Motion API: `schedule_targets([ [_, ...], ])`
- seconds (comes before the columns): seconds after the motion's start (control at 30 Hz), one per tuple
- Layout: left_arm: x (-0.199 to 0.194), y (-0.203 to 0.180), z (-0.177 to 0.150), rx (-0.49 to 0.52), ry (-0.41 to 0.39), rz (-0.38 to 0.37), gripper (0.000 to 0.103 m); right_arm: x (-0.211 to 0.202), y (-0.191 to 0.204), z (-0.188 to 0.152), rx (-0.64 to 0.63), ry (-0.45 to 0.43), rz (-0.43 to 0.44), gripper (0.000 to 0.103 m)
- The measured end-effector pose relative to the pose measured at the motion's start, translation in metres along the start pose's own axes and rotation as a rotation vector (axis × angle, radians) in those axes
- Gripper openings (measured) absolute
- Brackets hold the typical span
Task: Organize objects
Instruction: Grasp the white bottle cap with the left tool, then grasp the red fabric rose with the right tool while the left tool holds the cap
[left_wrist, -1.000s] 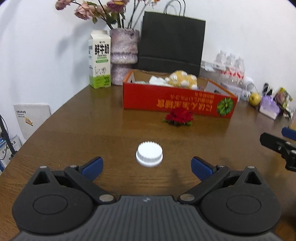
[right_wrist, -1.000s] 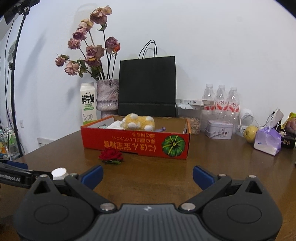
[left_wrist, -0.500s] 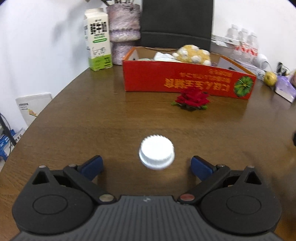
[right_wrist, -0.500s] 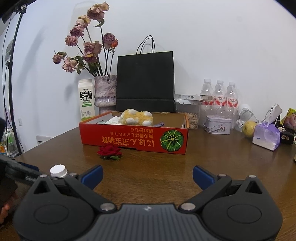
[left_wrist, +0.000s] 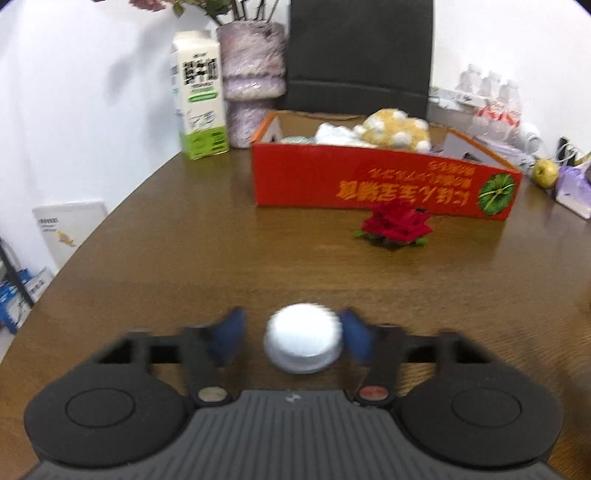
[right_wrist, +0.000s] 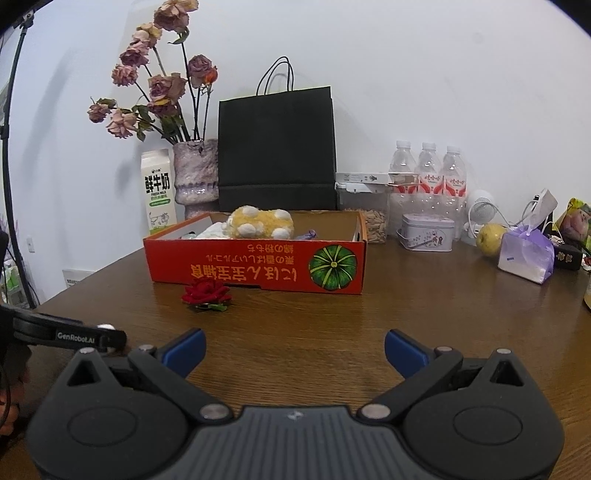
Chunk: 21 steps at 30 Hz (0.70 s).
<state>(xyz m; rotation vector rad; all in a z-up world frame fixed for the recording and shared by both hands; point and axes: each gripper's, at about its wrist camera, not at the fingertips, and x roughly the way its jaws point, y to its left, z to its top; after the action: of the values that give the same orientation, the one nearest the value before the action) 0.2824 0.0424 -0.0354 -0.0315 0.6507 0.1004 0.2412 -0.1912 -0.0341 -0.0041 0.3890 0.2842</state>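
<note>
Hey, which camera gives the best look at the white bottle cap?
The left wrist view: the white bottle cap fills the gap between the left gripper fingers, though blurred. The right wrist view shows only a sliver behind that gripper.

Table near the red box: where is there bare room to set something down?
Bare wood lies left of the red box, in front of the milk carton. More lies between the rose and the right gripper. The back right is crowded: water bottles, tin, apple.
</note>
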Motion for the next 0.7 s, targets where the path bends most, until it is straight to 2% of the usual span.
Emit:
schedule_targets([
  [0.13, 0.002, -0.004, 0.004, 0.014, -0.008, -0.044, 0.039, 0.002, 0.001, 0.0, 0.001, 0.006, -0.015, 0.103],
  [0.23, -0.007, -0.004, 0.005, 0.016, -0.068, -0.043, 0.039, 0.002, 0.001, 0.0, -0.001, 0.008, -0.027, 0.103],
  [0.4, -0.028, -0.005, 0.008, 0.047, -0.207, -0.019, 0.039, 0.008, 0.008, 0.001, -0.015, 0.018, -0.029, 0.103],
  [0.47, -0.032, -0.003, 0.01, 0.06, -0.252, 0.013, 0.039, 0.013, 0.013, 0.003, -0.025, 0.039, -0.016, 0.103],
  [0.7, -0.035, 0.021, 0.016, 0.002, -0.296, 0.061, 0.039, 0.041, 0.034, 0.007, -0.057, 0.138, 0.04, 0.103],
])
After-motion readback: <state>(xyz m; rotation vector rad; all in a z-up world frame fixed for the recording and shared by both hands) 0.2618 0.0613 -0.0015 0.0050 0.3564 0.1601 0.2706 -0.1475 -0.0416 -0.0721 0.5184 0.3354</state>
